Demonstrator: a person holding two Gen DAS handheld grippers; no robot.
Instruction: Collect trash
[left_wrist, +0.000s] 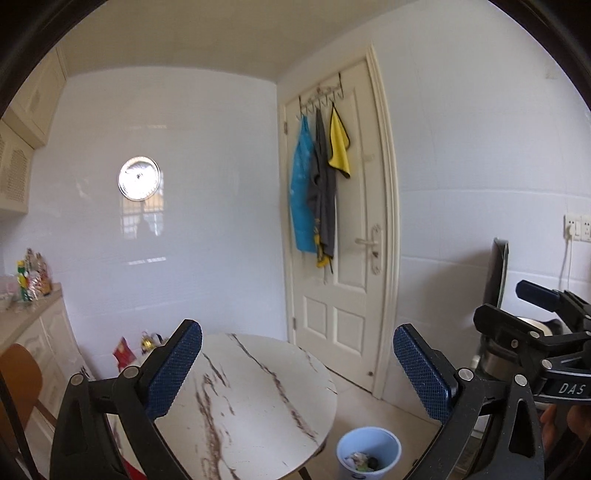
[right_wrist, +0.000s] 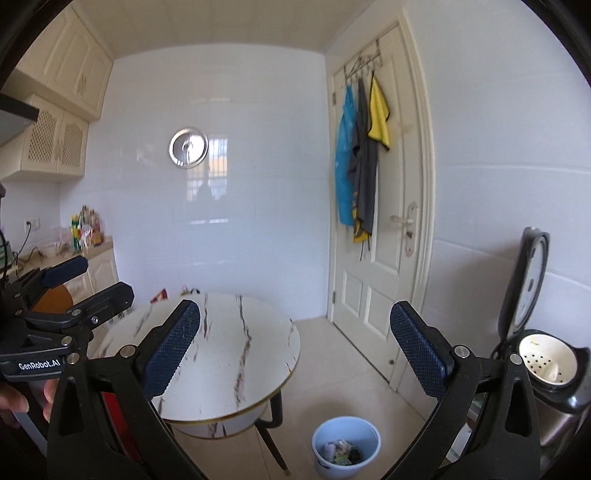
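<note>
A light blue bin stands on the floor right of the round marble table, with crumpled trash inside it. My left gripper is held high above the table, open, nothing between its blue pads. The right gripper is open and empty too, raised over the same table with the bin and its trash below. Each gripper shows at the other view's edge: the right gripper at far right, the left gripper at far left.
A white door with hung cloths and an apron closes the back corner. An open rice cooker stands at right. A counter with bottles runs along the left, an orange chair beside it. Tiled floor lies between table and door.
</note>
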